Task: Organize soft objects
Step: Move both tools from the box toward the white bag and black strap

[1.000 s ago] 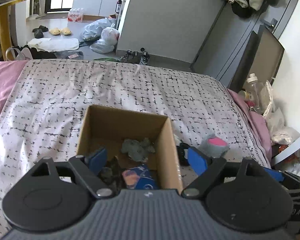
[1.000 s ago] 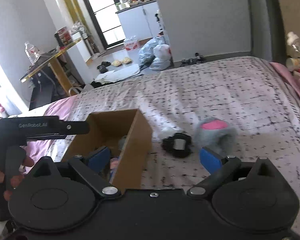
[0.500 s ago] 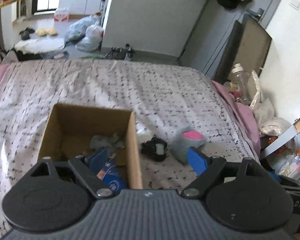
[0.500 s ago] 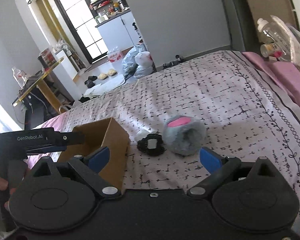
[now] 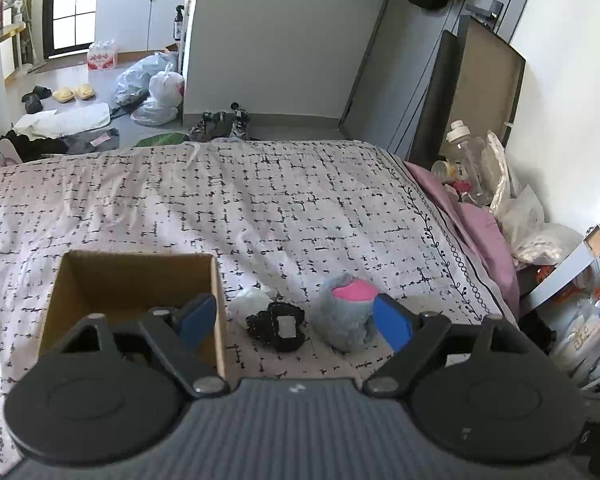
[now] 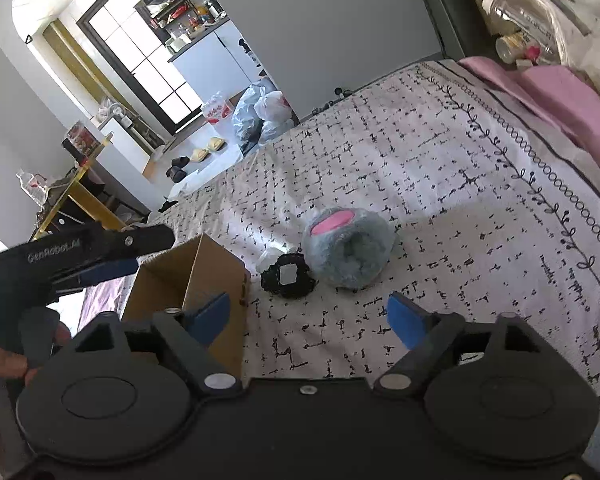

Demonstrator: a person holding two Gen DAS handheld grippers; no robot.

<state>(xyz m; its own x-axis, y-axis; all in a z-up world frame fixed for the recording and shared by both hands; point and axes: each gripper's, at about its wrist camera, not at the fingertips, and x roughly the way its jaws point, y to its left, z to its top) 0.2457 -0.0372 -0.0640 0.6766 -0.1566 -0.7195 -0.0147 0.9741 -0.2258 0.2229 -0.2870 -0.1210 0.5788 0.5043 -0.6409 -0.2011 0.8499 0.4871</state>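
An open cardboard box (image 5: 100, 276) (image 6: 204, 272) sits on the patterned bedspread (image 5: 260, 208). To its right lie a small white soft item (image 5: 248, 302), a black frilly item (image 5: 280, 326) (image 6: 288, 276) and a grey plush with a pink patch (image 5: 346, 312) (image 6: 346, 246). My left gripper (image 5: 294, 320) is open and empty, held above the black item, its left finger over the box. It also shows in the right wrist view (image 6: 92, 256), over the box. My right gripper (image 6: 308, 318) is open and empty, short of the plush.
A bedside stand with a bottle (image 5: 466, 156) and bags (image 5: 528, 216) is at the right of the bed. Shoes (image 5: 220, 124), plastic bags (image 5: 156, 92) and slippers lie on the floor beyond the bed's far edge. A pink sheet (image 6: 560, 96) edges the right side.
Both grippers have swung to the right, off the box and toward the black item and the grey plush. Both stay open and empty. The box contents have dropped out of sight.
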